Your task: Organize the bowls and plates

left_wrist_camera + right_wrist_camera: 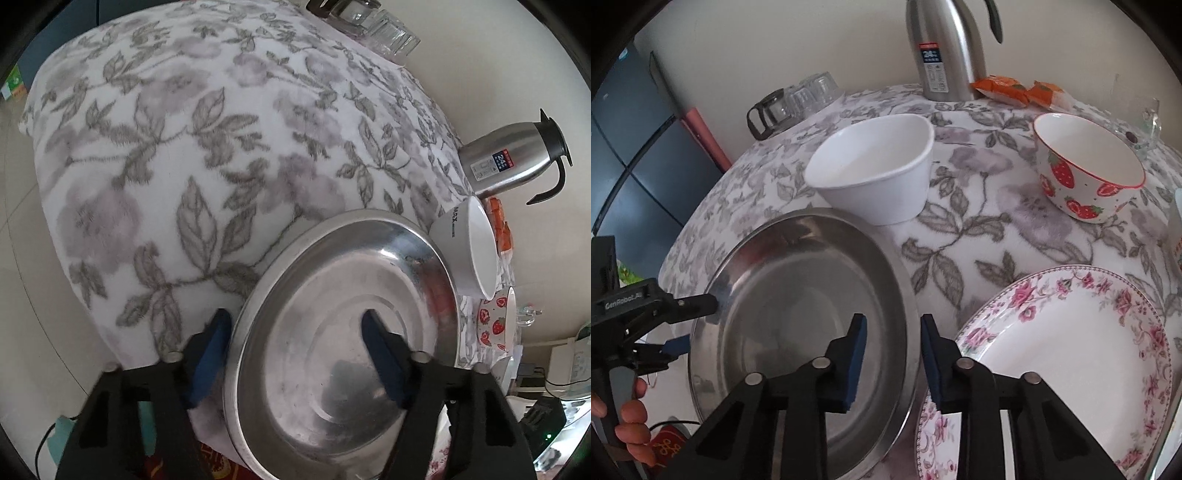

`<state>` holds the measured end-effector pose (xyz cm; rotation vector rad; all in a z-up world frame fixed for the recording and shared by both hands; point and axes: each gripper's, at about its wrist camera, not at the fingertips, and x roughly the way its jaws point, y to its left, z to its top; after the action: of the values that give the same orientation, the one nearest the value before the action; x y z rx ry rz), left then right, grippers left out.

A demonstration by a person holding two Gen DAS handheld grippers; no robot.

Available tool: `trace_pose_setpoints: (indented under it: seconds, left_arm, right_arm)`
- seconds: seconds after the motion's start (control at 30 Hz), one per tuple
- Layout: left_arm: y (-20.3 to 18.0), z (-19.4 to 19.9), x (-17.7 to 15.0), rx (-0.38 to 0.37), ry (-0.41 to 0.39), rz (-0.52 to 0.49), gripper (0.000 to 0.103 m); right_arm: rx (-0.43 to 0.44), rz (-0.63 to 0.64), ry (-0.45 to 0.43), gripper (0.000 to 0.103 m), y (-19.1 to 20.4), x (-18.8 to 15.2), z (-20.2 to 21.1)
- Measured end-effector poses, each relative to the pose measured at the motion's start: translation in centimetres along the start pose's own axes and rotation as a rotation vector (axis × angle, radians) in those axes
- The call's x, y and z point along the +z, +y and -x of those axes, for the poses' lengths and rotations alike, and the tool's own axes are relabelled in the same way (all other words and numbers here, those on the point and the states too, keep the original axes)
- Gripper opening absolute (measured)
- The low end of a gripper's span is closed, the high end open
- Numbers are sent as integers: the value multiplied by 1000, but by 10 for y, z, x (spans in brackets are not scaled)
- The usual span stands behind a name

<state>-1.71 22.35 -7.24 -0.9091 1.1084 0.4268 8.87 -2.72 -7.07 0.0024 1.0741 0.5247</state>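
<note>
A steel plate [798, 317] lies at the near left edge of the flowered table; it also shows in the left wrist view [332, 332]. My left gripper [295, 332] is open and straddles its left rim, one finger inside, one outside. My right gripper [894, 354] is open and straddles the plate's right rim. A white bowl [879, 166] stands just behind the plate. A strawberry bowl [1086, 166] stands at the right. A floral china plate [1067, 369] lies to the right of the steel plate.
A steel thermos jug [945, 48] stands at the back by the wall, with orange snack packets [1015, 88] beside it. Upturned glasses and a glass pot [790, 103] sit at the back left. A glass cup [1145, 125] is at the far right.
</note>
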Motion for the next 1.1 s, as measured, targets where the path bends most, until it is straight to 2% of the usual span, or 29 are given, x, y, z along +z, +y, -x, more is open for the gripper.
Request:
trace_pose_setpoints:
  seconds: [0.2,0.5,0.77,1.1]
  left_arm:
    - [8,3,2,17,-14,31,48]
    - [12,9,4,-1,-52,50,34]
    - [16,18,4,-46,-87,81,33]
    - [9,27,1,-85,-120,50,33]
  right_arm:
    - [2,-33,8,20,-5,0,3]
    - [16,-27,-11,20,-5,2,17]
    - [15,8,-30,20,2,0,34]
    - [13,23,-66,20,2,-3,55]
